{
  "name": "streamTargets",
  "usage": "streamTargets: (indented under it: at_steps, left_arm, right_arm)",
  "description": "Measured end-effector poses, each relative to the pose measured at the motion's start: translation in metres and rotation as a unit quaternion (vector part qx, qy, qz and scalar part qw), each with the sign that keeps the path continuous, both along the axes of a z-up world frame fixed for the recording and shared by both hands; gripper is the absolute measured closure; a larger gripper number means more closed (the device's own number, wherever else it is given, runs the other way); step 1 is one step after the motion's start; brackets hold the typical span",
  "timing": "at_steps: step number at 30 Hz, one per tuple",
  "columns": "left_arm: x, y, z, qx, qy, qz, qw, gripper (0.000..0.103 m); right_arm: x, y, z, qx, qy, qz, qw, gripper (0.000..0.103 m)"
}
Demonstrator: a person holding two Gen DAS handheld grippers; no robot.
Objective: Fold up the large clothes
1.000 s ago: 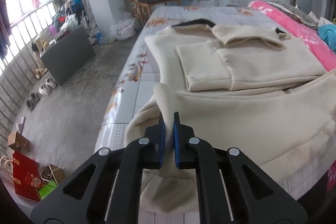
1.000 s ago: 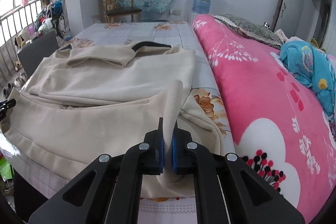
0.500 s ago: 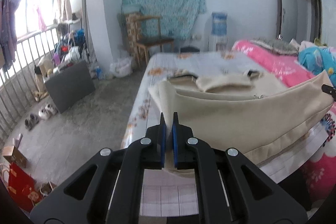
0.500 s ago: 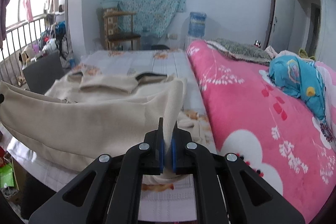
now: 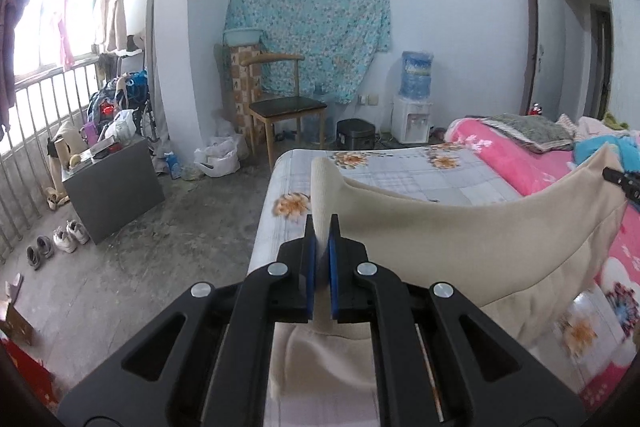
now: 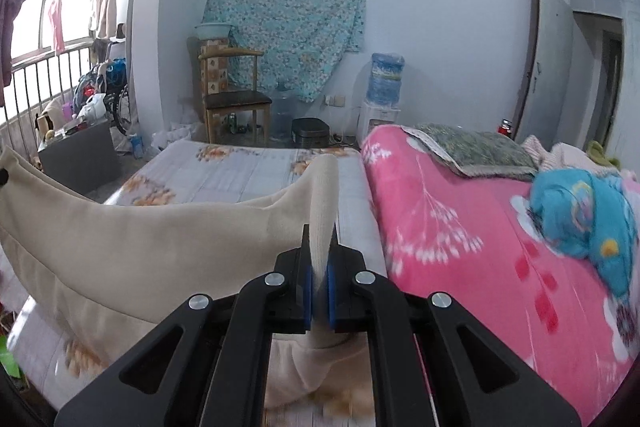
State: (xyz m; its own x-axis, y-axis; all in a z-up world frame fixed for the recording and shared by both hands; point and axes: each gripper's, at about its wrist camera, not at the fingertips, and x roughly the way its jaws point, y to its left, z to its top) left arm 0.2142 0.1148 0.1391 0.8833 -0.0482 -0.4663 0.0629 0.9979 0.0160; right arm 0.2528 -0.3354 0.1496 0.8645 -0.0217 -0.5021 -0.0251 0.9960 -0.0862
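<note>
Cream garment, one big piece, hangs stretched between your two grippers above the bed sheet. Your left gripper is clamped on one ribbed corner of its hem, blue pads pressed tight on the fabric, with the corner standing up above the jaws. Your right gripper is clamped on the other ribbed corner the same way. Two grips, one hem, and the cloth sags in a shallow curve between them, its lower part trailing down toward the near edge of the bed and blurred there. In the left view you catch the tip of your right gripper at the far right edge, at the end of the raised hem. Beside the flowered sheet lies one pink blanket with one blue patterned bundle on it. Against the far wall: one wooden chair, one water dispenser, one teal cloth hung up.
</note>
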Motion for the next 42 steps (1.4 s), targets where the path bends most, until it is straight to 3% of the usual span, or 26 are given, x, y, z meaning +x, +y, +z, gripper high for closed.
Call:
streamTargets:
  at_steps: [4, 8, 10, 13, 18, 20, 23, 26, 28, 29, 31, 32, 36, 37, 41, 42]
  left_arm:
    - [0.082, 0.007, -0.025, 0.002, 0.059, 0.002, 0.9983, 0.098]
    - [0.153, 0.012, -0.081, -0.007, 0.144, 0.006, 0.9895, 0.091]
    - [0.173, 0.013, -0.107, 0.012, 0.178, 0.026, 0.9837, 0.065]
    - [0.173, 0.016, -0.122, 0.02, 0.186, 0.029, 0.9819, 0.063]
    - [0.12, 0.017, -0.1, -0.022, 0.149, -0.028, 0.9881, 0.063]
    - [0.098, 0.011, -0.098, -0.039, 0.155, -0.065, 0.985, 0.061]
    - [0.066, 0.005, -0.115, -0.061, 0.197, -0.102, 0.9731, 0.06]
    - [0.05, 0.007, -0.143, -0.054, 0.228, -0.085, 0.9684, 0.06]
    - [0.046, 0.017, -0.158, -0.053, 0.236, -0.058, 0.9686, 0.06]
    - [0.043, 0.026, -0.161, -0.065, 0.234, -0.047, 0.9689, 0.059]
    - [0.036, 0.039, -0.159, -0.094, 0.23, -0.03, 0.9681, 0.06]
    - [0.03, 0.043, -0.156, -0.111, 0.229, -0.028, 0.9668, 0.06]
    - [0.003, 0.043, -0.141, -0.117, 0.215, -0.032, 0.9691, 0.053]
    - [-0.009, 0.038, -0.135, -0.119, 0.209, -0.039, 0.9699, 0.049]
    - [-0.051, 0.019, -0.119, -0.128, 0.185, -0.056, 0.9727, 0.03]
    - [-0.063, 0.011, -0.115, -0.126, 0.179, -0.059, 0.974, 0.023]
  right_arm:
    - [0.075, 0.003, -0.015, 0.014, 0.032, 0.008, 0.999, 0.097]
    - [0.149, 0.003, -0.067, 0.04, 0.106, 0.01, 0.994, 0.093]
    - [0.182, 0.001, -0.106, 0.036, 0.167, 0.009, 0.985, 0.086]
    - [0.19, -0.005, -0.139, -0.006, 0.203, -0.012, 0.979, 0.082]
    - [0.134, -0.028, -0.108, 0.053, 0.164, -0.003, 0.985, 0.082]
    - [0.101, -0.027, -0.096, 0.069, 0.155, 0.025, 0.985, 0.082]
    - [0.05, -0.016, -0.099, 0.057, 0.177, 0.07, 0.98, 0.082]
    - [0.024, -0.016, -0.118, 0.043, 0.212, 0.076, 0.973, 0.082]
    - [0.016, -0.031, -0.147, 0.035, 0.251, 0.04, 0.966, 0.085]
    - [0.014, -0.041, -0.153, 0.056, 0.254, 0.032, 0.965, 0.086]
    - [0.005, -0.071, -0.151, 0.161, 0.246, 0.009, 0.956, 0.089]
    - [0.0, -0.08, -0.148, 0.191, 0.245, -0.007, 0.95, 0.089]
    - [-0.027, -0.081, -0.136, 0.205, 0.24, -0.034, 0.948, 0.086]
    - [-0.035, -0.078, -0.132, 0.208, 0.236, -0.03, 0.949, 0.084]
    - [-0.079, -0.048, -0.113, 0.207, 0.208, -0.009, 0.956, 0.055]
    - [-0.093, -0.037, -0.108, 0.196, 0.197, -0.005, 0.961, 0.053]
